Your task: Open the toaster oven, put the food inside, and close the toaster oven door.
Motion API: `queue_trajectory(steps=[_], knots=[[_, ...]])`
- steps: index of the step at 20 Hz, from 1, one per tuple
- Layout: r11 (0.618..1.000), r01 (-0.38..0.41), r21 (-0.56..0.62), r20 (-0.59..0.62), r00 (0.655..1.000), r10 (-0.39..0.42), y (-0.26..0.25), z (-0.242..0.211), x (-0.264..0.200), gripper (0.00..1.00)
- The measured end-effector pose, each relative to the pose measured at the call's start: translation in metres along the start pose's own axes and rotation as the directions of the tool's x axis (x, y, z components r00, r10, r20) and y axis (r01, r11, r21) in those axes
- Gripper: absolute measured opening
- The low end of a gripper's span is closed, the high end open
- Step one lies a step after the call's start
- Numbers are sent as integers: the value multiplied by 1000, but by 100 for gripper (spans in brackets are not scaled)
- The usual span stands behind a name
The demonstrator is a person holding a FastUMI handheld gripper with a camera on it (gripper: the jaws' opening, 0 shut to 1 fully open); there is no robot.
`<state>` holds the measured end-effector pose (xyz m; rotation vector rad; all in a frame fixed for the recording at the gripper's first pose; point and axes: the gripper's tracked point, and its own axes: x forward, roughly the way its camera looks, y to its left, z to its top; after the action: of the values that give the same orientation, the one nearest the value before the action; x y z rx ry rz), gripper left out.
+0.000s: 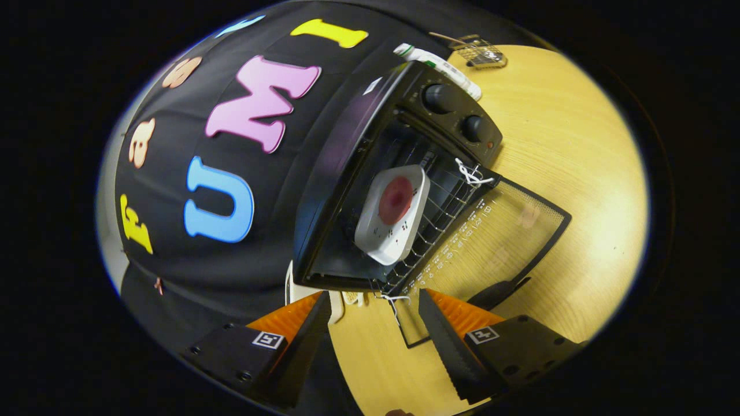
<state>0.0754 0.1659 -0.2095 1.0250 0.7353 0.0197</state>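
1. While the table carries it, the oven stands open, its door folded flat.
2. Inside, a tray with the food rests on the rack, so closing seems the remaining step.
3. With jaws spread and empty, the gripper sits near the door's edge; it likely must lift that edge.

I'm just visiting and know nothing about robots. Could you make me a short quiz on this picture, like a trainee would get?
1. True or false: the oven door is shut.
2. Where is the plate? A) on the table B) on the rack inside the oven C) between the fingers
3. Fill in: the gripper is ____, holding nothing.

Key: 1. False, the door lies open. 2. B. 3. open.
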Motion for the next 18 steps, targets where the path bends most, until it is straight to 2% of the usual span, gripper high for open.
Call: queue_trajectory(steps=[3,8,10,14,16,18], knots=[[985,19,-174,12,1000,-18,-4,-4,-13,98],[916,40,-398,-1,999,-44,-22,-17,-29,98],[858,91,-505,11,995,-99,-43,-20,-36,99],[699,172,-695,17,975,-224,-86,-35,-41,99],[640,185,-746,7,963,-271,-103,-48,-39,99],[593,236,-770,39,945,-325,-114,-49,-39,99]])
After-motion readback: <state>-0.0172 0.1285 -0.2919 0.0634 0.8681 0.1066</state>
